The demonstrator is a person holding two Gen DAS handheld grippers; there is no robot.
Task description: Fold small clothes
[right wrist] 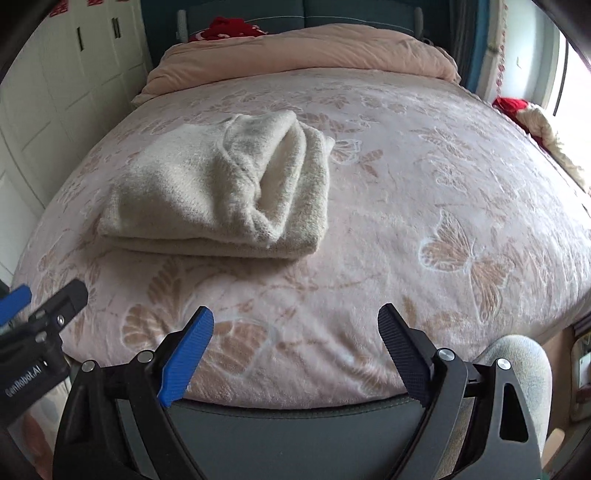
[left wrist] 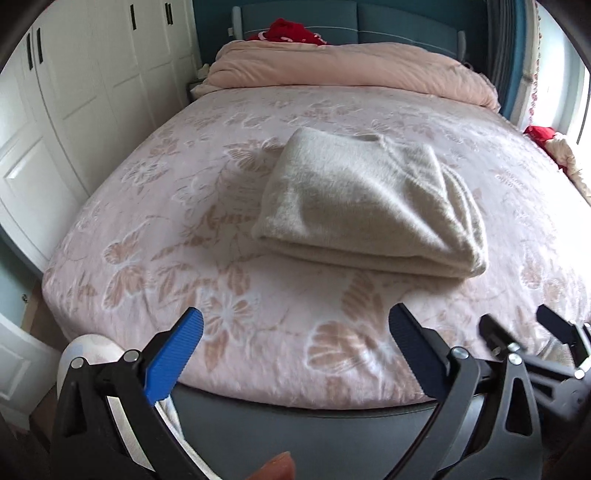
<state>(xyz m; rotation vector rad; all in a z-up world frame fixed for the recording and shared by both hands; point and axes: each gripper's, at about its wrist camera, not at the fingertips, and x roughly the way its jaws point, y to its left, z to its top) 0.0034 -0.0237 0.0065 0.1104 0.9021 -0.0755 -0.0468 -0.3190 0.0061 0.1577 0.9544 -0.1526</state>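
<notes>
A cream knitted sweater (left wrist: 369, 206) lies folded into a thick rectangle on the pink flowered bedspread (left wrist: 236, 306); in the right wrist view the sweater (right wrist: 218, 188) sits left of centre with its collar fold showing. My left gripper (left wrist: 295, 325) hangs open over the bed's near edge, short of the sweater, nothing between its blue fingers. My right gripper (right wrist: 295, 325) is also open and holds nothing, near the foot of the bed. Each gripper appears at the side of the other's view: the right gripper (left wrist: 517, 328), the left gripper (right wrist: 48, 299).
A rolled pink duvet (left wrist: 351, 70) lies across the head of the bed with a red item (left wrist: 291, 31) behind it. White wardrobe doors (left wrist: 74, 92) stand on the left. Red and cream clothes (right wrist: 532, 122) lie at the bed's right edge. A dark footboard (right wrist: 295, 424) runs below the grippers.
</notes>
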